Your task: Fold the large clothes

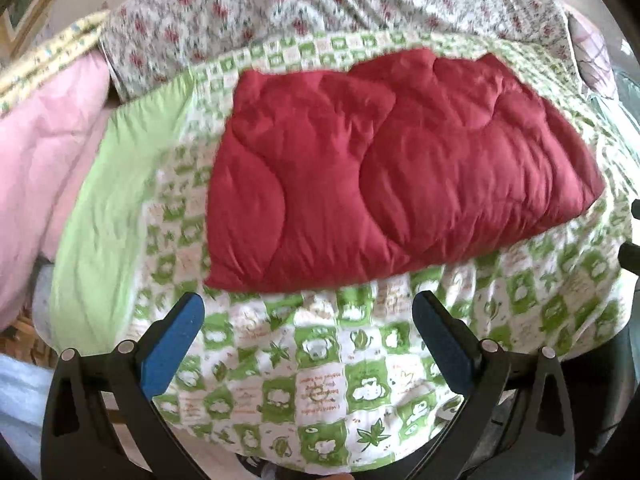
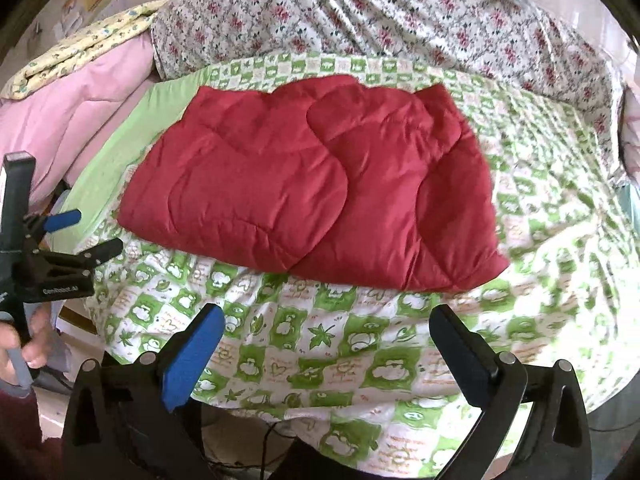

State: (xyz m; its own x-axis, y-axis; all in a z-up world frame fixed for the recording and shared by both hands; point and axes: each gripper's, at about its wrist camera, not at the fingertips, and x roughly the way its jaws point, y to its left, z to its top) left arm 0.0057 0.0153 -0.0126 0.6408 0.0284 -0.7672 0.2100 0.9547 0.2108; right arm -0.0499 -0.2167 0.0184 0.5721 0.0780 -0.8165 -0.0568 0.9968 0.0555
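Note:
A red quilted garment (image 1: 384, 176) lies folded into a flat rectangle on a green-and-white checked bedspread (image 1: 328, 352); it also shows in the right wrist view (image 2: 304, 184). My left gripper (image 1: 308, 308) is open and empty, hovering just short of the garment's near edge. My right gripper (image 2: 328, 320) is open and empty, also just short of the near edge. The left gripper (image 2: 80, 232) appears at the far left of the right wrist view, held in a hand, jaws apart.
A pink quilt (image 2: 76, 120) and a yellow patterned one (image 2: 88, 44) are piled at the left. A floral sheet (image 2: 380, 20) covers the far bed. The bedspread (image 2: 360, 360) drops off at the near edge, with floor below.

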